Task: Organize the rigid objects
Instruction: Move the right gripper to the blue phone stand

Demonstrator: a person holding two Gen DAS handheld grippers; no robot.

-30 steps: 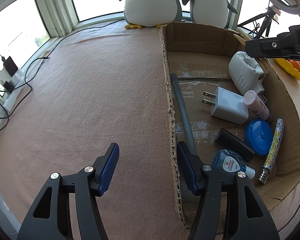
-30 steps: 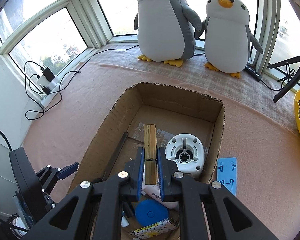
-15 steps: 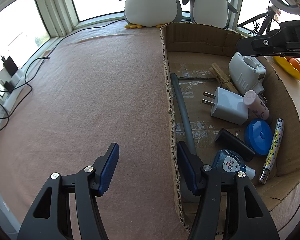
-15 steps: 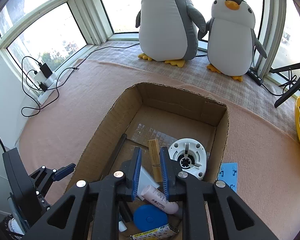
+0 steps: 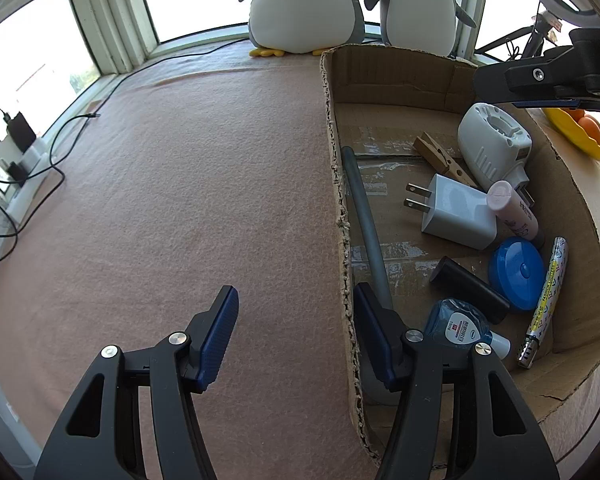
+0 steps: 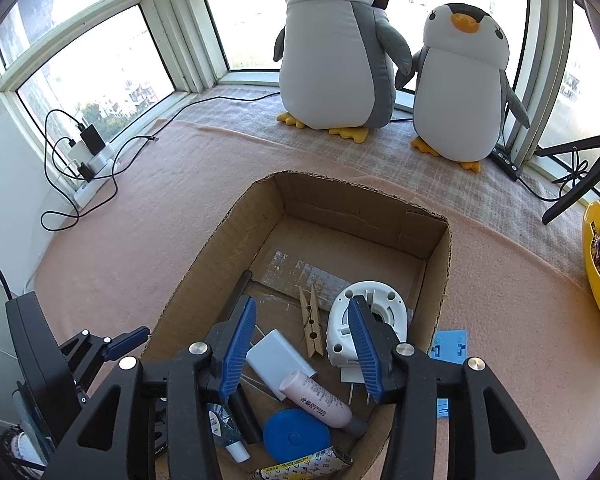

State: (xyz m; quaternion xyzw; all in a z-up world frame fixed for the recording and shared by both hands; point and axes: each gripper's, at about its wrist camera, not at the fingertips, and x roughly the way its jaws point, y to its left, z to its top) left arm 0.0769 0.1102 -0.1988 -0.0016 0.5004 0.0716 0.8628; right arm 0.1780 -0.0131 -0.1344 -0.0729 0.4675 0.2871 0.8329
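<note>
cardboard box (image 6: 436, 264) sits on pink felt mat (image 5: 180, 184) by bay windows (image 6: 100, 64).

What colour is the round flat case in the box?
Blue, clearest in the left wrist view.

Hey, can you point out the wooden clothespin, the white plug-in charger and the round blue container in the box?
Wooden clothespin (image 6: 311, 326): right wrist view, middle of its body, near the spring.
White plug-in charger (image 5: 458, 212): left wrist view, centre of its top face.
Round blue container (image 5: 516, 273): left wrist view, middle of its lid.
</note>
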